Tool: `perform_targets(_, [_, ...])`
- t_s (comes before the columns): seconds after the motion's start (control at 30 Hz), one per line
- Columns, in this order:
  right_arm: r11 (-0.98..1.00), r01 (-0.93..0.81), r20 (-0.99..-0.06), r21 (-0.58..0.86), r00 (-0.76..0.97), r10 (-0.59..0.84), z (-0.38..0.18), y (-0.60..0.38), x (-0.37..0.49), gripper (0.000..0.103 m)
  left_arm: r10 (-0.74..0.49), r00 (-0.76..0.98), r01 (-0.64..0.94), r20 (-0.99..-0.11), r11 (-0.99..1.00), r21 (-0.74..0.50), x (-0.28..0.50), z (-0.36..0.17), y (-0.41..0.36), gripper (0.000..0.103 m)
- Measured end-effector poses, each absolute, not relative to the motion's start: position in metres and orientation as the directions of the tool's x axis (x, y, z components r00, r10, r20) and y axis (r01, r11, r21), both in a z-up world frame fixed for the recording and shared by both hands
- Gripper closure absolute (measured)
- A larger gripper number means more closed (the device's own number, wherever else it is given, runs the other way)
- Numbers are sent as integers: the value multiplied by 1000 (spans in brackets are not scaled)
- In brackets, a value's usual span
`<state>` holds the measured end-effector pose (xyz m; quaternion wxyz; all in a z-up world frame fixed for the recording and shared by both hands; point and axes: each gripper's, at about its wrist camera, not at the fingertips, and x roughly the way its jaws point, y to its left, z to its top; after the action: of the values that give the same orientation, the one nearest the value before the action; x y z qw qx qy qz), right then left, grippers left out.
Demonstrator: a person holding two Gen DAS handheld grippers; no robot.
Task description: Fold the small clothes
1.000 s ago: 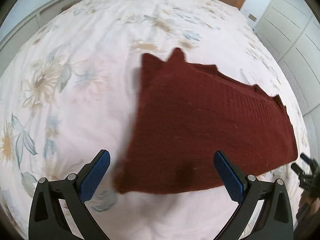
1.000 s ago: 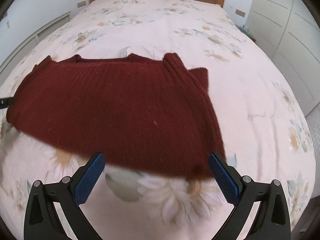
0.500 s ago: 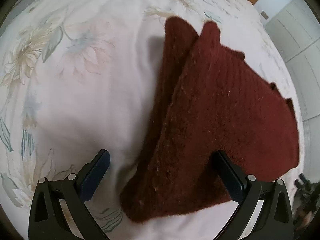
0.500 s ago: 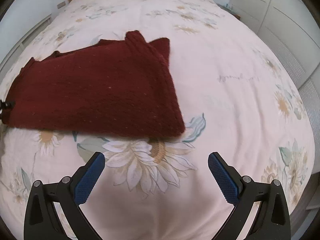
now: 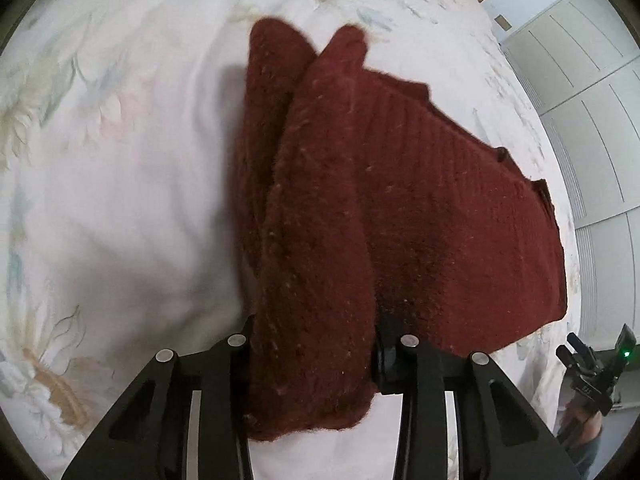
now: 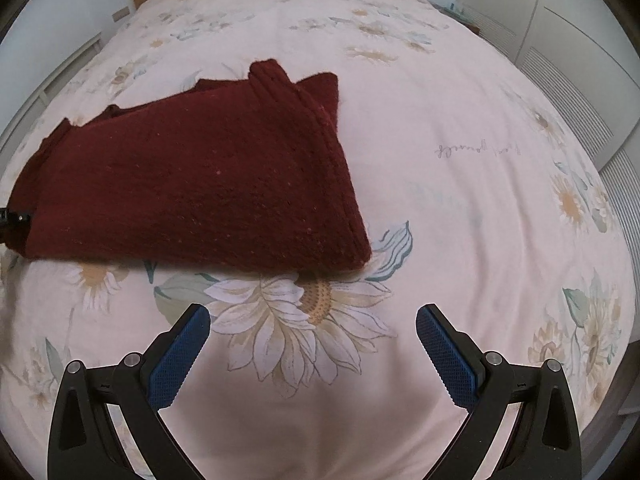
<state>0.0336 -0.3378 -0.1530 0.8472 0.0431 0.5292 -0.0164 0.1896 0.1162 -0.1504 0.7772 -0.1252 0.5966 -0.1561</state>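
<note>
Two hand-held grippers: your left hand-held gripper [image 5: 312,354] clenches the near edge of the maroon knit sweater [image 6: 200,184] lying on the bed [image 6: 460,208], your right hand-held gripper [image 6: 312,352] released; soft, floppy, thick knit, so grip doubled edges.

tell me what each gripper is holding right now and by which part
The left gripper is shut on the dark red knitted sweater, pinching a doubled-over fold at its near end. The right gripper is open, holding nothing.
</note>
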Motion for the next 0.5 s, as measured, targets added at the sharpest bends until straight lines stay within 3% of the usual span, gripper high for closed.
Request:
perform_targets(0.33, [990, 101, -876, 102, 481, 41, -130, -363, 40, 0, -437, 315, 177, -842, 899, -400, 183, -70, 56, 74])
perform_targets(0.5, [982, 137, -863, 133, 504, 47, -121, -385, 37, 0, -413, 307, 276, -857, 901, -336, 185, -44, 1, 75])
